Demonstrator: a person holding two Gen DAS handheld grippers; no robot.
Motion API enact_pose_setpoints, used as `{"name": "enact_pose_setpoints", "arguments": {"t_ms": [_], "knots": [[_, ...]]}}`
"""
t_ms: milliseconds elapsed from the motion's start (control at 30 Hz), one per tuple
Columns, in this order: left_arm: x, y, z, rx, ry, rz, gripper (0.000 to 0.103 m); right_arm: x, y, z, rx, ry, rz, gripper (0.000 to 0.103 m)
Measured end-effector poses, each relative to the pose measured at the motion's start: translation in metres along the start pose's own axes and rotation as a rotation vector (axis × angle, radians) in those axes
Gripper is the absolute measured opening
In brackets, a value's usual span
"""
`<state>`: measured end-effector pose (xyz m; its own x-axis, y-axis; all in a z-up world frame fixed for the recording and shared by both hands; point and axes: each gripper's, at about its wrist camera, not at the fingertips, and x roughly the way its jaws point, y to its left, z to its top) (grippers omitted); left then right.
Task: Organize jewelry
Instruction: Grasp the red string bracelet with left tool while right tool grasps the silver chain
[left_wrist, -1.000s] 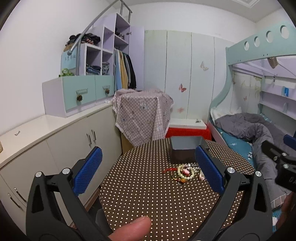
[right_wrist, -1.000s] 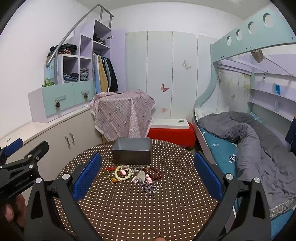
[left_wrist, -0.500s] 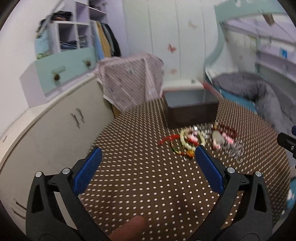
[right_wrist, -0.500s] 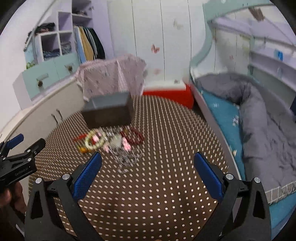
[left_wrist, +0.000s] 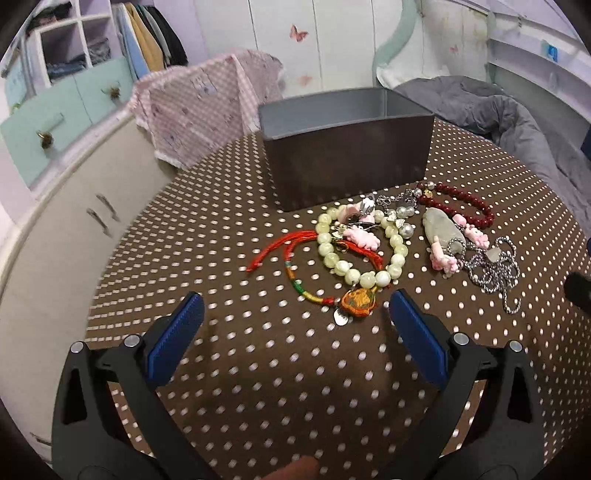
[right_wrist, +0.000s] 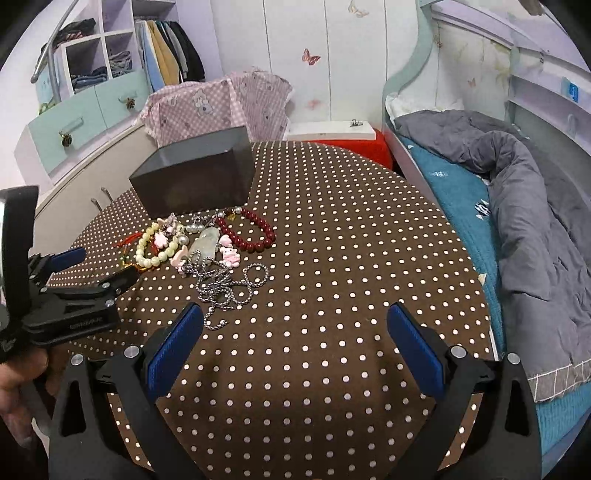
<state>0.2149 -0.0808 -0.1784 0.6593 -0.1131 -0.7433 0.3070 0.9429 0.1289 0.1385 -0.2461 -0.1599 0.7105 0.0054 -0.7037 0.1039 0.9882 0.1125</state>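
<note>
A pile of jewelry lies on the brown dotted table (left_wrist: 229, 258) in front of an open grey box (left_wrist: 347, 147): a pale green bead bracelet (left_wrist: 328, 254), a red cord (left_wrist: 280, 247), a dark red bead bracelet (left_wrist: 465, 203), a jade pendant (left_wrist: 439, 229) and a silver chain (left_wrist: 491, 269). My left gripper (left_wrist: 295, 314) is open and empty, just short of the green bracelet. My right gripper (right_wrist: 295, 325) is open and empty, right of the chain (right_wrist: 225, 284). The box (right_wrist: 195, 177) and the left gripper's body (right_wrist: 74, 295) show in the right wrist view.
The round table's edge (right_wrist: 476, 266) runs close to a bed with a grey duvet (right_wrist: 524, 192) on the right. White cabinets (left_wrist: 74, 206) stand left of the table. A cloth-covered stand (left_wrist: 207, 103) is behind the box.
Both grippers have come down and forward toward the table. The jewelry pile now fills the left wrist view, much closer. Nothing was gripped.
</note>
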Motion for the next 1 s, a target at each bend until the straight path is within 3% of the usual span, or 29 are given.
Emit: {"name": "enact_pose_setpoints", "arguments": {"t_ms": [33, 100, 167, 267, 467, 567, 600, 667, 700, 733, 767, 800, 867, 933, 1000], "knots": [[0.004, 0.001, 0.002, -0.012, 0.012, -0.036, 0.087, 0.003, 0.000, 0.001, -0.005, 0.008, 0.001, 0.095], [0.010, 0.003, 0.005, -0.027, 0.022, -0.083, 0.057, 0.008, 0.000, 0.003, -0.010, 0.020, 0.008, 0.095], [0.011, 0.006, 0.006, -0.036, 0.025, -0.165, 0.036, 0.012, 0.000, 0.004, -0.015, 0.034, 0.017, 0.095], [0.009, 0.007, 0.007, -0.035, 0.013, -0.218, 0.025, 0.016, 0.005, 0.007, -0.032, 0.046, 0.031, 0.095], [-0.003, 0.021, 0.004, -0.054, -0.029, -0.260, 0.019, 0.030, 0.027, 0.016, -0.100, 0.084, 0.084, 0.095], [-0.007, 0.031, 0.001, -0.068, -0.040, -0.271, 0.019, 0.046, 0.042, 0.018, -0.161, 0.112, 0.067, 0.094], [-0.008, 0.032, -0.001, -0.070, -0.043, -0.270, 0.019, 0.053, 0.047, 0.017, -0.183, 0.135, 0.055, 0.081], [-0.005, 0.030, -0.001, -0.066, -0.042, -0.263, 0.019, 0.056, 0.051, 0.015, -0.207, 0.135, 0.038, 0.073], [-0.004, 0.031, 0.000, -0.073, -0.038, -0.261, 0.020, 0.054, 0.052, 0.016, -0.205, 0.132, 0.044, 0.058], [-0.003, 0.032, 0.000, -0.081, -0.034, -0.253, 0.020, 0.052, 0.052, 0.016, -0.204, 0.129, 0.043, 0.052], [-0.001, 0.034, 0.000, -0.092, -0.022, -0.240, 0.025, 0.051, 0.051, 0.016, -0.201, 0.129, 0.039, 0.047], [0.002, 0.036, 0.000, -0.099, -0.007, -0.230, 0.053, 0.051, 0.049, 0.015, -0.200, 0.129, 0.040, 0.047], [0.008, 0.040, 0.002, -0.124, 0.006, -0.192, 0.091, 0.050, 0.049, 0.015, -0.202, 0.129, 0.039, 0.048], [0.008, 0.042, 0.003, -0.131, 0.002, -0.229, 0.090, 0.050, 0.050, 0.014, -0.211, 0.129, 0.034, 0.048], [0.015, 0.042, 0.006, -0.130, 0.024, -0.258, 0.059, 0.051, 0.051, 0.012, -0.217, 0.125, 0.034, 0.046]]}}
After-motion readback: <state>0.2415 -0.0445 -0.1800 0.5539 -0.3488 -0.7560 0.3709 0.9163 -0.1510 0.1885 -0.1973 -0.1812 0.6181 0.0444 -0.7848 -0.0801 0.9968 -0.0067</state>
